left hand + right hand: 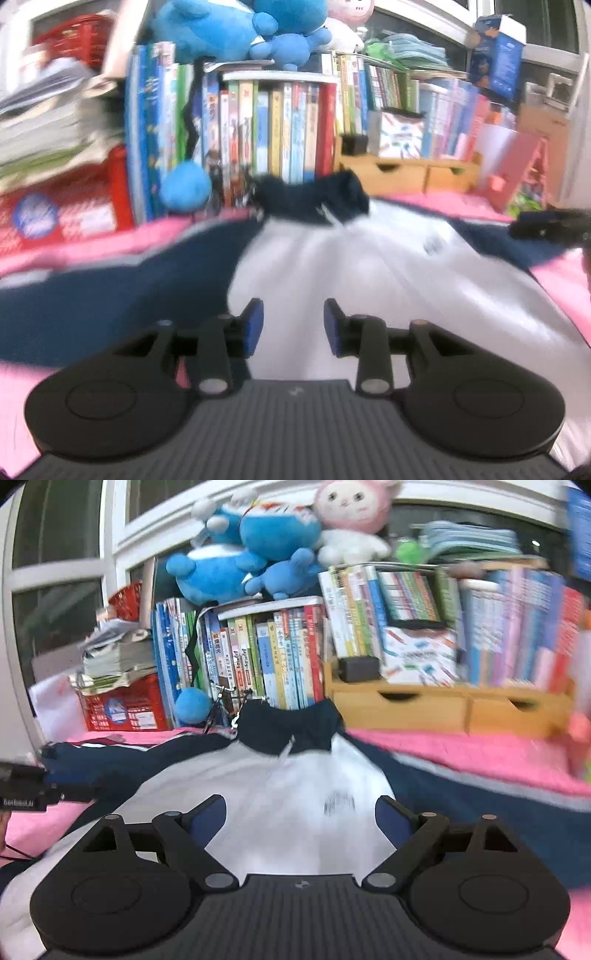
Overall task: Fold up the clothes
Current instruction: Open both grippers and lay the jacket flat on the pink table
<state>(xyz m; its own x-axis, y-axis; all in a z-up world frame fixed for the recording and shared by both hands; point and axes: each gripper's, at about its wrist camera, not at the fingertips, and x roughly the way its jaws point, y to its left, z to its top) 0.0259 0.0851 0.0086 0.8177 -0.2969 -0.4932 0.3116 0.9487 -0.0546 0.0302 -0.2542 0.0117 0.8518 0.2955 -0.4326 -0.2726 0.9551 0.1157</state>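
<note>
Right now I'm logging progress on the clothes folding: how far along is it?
Early stage. Done: the white and navy jacket lies spread flat on the pink cover, collar toward the books, sleeves out to both sides. In hand: nothing; the left gripper and right gripper are both open above the white body, neither gripping cloth. Left: no fold shows yet, so the sleeves and body remain to be folded.

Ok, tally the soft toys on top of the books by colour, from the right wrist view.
Blue and white plush toys: 2
Pink and white plush doll: 1
Total: 3
</note>
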